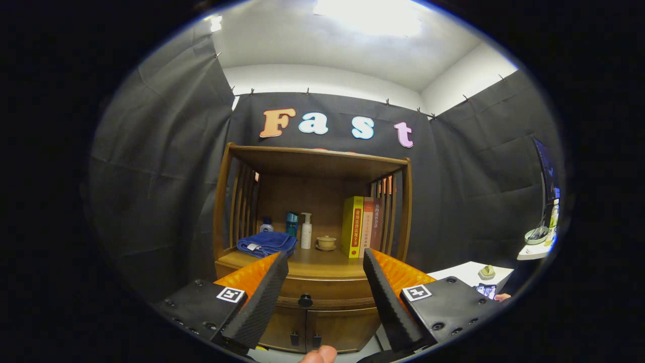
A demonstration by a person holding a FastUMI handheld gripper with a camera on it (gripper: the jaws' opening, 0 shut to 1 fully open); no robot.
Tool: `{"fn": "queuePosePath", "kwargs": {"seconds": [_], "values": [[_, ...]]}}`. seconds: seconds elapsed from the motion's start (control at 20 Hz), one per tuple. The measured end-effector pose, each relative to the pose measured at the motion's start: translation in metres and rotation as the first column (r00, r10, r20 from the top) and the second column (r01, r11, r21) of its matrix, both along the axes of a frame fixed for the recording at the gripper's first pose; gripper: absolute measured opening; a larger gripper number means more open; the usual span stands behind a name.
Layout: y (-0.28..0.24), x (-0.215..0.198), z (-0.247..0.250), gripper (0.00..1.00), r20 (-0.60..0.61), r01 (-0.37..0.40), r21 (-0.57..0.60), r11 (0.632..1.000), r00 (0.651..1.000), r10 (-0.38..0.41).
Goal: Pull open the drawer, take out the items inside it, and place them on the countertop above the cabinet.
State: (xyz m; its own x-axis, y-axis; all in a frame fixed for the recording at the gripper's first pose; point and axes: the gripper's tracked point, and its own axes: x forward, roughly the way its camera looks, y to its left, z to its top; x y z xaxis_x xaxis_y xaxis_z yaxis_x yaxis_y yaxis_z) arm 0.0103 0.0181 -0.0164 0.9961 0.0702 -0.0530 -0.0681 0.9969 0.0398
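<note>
Hand-held gripper (322, 262) hangs open and empty, fingers spread wide to straddle the closed drawer's knob (305, 300) at 6 o'clock between them, countertop (322, 267) just beyond, apparently lining up the pull.

We count one closed drawer (322, 290) with one knob (305, 300); three books (362, 227); three bottles (292, 224); one folded blue towel (267, 243); one lidded cup (326, 242); two open fingers (259, 297).
</note>
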Motion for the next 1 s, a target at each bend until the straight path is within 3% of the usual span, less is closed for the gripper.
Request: {"fn": "queuePosePath", "kwargs": {"seconds": [0.45, 0.6, 0.75, 1.0], "values": [[0.021, 0.051, -0.045, 0.98, 0.009, -0.02, -0.039, 0.999, 1.0, 0.02], [0.022, 0.072, -0.096, 0.98, -0.059, -0.004, -0.108, 0.994, 0.998, -0.002], [0.044, 0.095, -0.133, 0.98, -0.07, -0.052, -0.054, 0.997, 0.996, 0.048], [0.047, 0.128, -0.203, 0.98, -0.144, -0.031, -0.03, 0.999, 0.989, 0.026]]}}
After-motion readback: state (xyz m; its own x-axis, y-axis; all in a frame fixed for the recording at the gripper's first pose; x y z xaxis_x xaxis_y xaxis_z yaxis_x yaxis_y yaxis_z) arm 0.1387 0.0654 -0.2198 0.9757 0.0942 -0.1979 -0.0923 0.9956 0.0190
